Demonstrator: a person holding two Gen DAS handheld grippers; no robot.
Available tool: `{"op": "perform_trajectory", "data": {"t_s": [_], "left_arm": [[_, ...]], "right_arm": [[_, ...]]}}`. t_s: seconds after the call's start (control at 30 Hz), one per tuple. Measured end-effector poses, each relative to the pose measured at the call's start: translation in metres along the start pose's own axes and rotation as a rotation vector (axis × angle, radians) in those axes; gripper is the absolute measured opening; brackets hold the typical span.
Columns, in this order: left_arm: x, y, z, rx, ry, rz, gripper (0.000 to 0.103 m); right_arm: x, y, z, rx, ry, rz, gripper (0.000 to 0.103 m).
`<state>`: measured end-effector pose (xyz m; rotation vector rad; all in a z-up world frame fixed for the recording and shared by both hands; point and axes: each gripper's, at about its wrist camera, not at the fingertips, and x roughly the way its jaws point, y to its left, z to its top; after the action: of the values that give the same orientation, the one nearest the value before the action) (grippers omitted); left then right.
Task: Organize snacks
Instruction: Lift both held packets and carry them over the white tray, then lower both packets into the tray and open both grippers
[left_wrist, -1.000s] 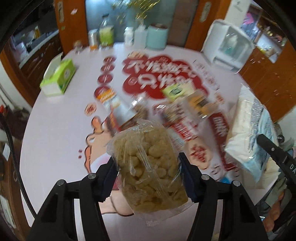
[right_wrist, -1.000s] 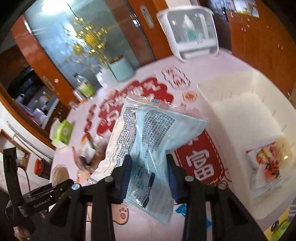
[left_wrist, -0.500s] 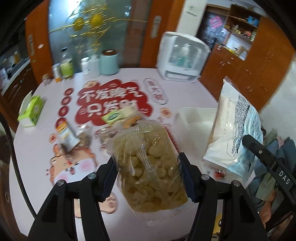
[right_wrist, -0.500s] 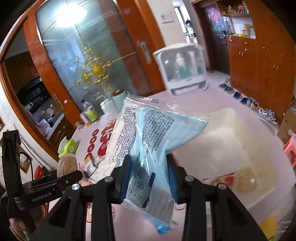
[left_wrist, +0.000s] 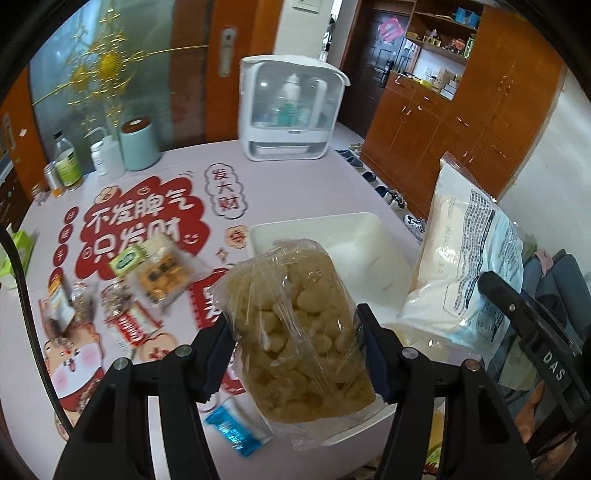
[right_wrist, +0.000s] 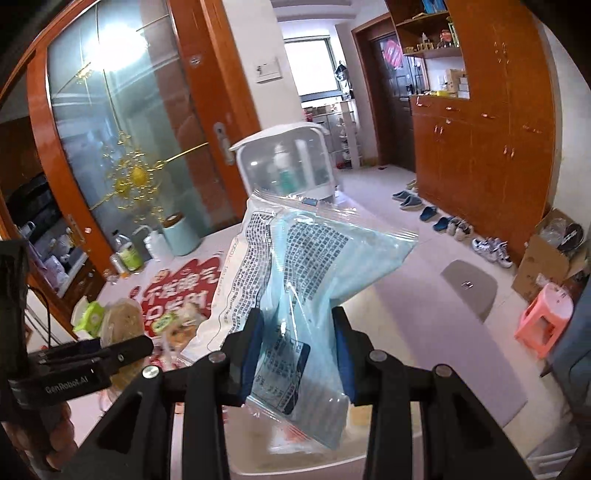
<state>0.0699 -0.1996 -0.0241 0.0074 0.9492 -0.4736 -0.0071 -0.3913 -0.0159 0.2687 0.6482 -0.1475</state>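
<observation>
My left gripper (left_wrist: 295, 354) is shut on a clear bag of pale puffed snacks (left_wrist: 295, 328) and holds it above the near left corner of the white bin (left_wrist: 332, 232). My right gripper (right_wrist: 299, 350) is shut on a large blue and white bag (right_wrist: 295, 266) and holds it upright above the bin (right_wrist: 295, 461). That bag also shows at the right of the left wrist view (left_wrist: 465, 258). Several small snack packs (left_wrist: 159, 273) lie on the pink tablecloth left of the bin, and a blue wrapper (left_wrist: 236, 428) lies by its near corner.
A white appliance with a clear lid (left_wrist: 291, 110) stands at the table's far edge. A mint canister (left_wrist: 140, 144), bottles (left_wrist: 66, 162) and a green tissue box (left_wrist: 18, 254) stand at the far left. A grey chair (right_wrist: 469, 288) and pink stool (right_wrist: 546, 317) stand right of the table.
Both grippers have swung right and lifted with their bags. The left one has gone from over the loose snacks to over the bin; the right view has tilted up from the bin.
</observation>
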Motion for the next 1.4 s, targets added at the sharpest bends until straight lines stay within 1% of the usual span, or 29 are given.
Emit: {"op": "perform_trajectory", "data": {"t_s": [0.17,0.3,0.47,0.63,0.73,0.97,1.03,1.07,1.1,1.2,1.27,1.37,1.4], "left_arm": [[0.021,-0.029,0.006,0.015,0.012,0.009,0.061],[0.042,-0.043,0.011,0.035,0.033,0.050,0.061],[0.068,-0.044,0.020,0.027,0.064,0.095,0.061],[0.085,-0.042,0.031,0.044,0.060,0.143,0.062],[0.092,-0.039,0.036,0.044,0.062,0.154,0.062],[0.108,-0.037,0.044,0.078,0.050,0.174,0.063],[0.114,-0.036,0.044,0.082,0.052,0.172,0.066],[0.116,-0.036,0.044,0.083,0.059,0.172,0.071],[0.119,-0.035,0.045,0.081,0.061,0.169,0.079],[0.120,-0.033,0.045,0.073,0.055,0.161,0.094],[0.120,-0.034,0.044,0.073,0.059,0.168,0.101],[0.117,-0.032,0.043,0.072,0.050,0.176,0.102],[0.115,-0.033,0.042,0.074,0.048,0.175,0.102]], "right_arm": [[0.009,-0.023,0.007,-0.036,0.015,0.001,0.037],[0.022,-0.035,0.014,-0.068,0.038,0.017,0.038],[0.048,-0.036,0.020,-0.134,0.092,0.023,0.039],[0.076,-0.032,0.024,-0.198,0.127,0.022,0.039],[0.091,-0.030,0.025,-0.225,0.154,0.028,0.040],[0.123,-0.025,0.026,-0.266,0.202,0.025,0.043],[0.130,-0.026,0.026,-0.259,0.213,0.032,0.044],[0.135,-0.026,0.027,-0.256,0.223,0.042,0.046],[0.138,-0.026,0.028,-0.254,0.229,0.044,0.049],[0.144,-0.027,0.030,-0.234,0.240,0.051,0.050],[0.144,-0.030,0.032,-0.212,0.233,0.054,0.051],[0.143,-0.033,0.034,-0.198,0.230,0.047,0.060],[0.142,-0.033,0.034,-0.197,0.228,0.048,0.062]]}}
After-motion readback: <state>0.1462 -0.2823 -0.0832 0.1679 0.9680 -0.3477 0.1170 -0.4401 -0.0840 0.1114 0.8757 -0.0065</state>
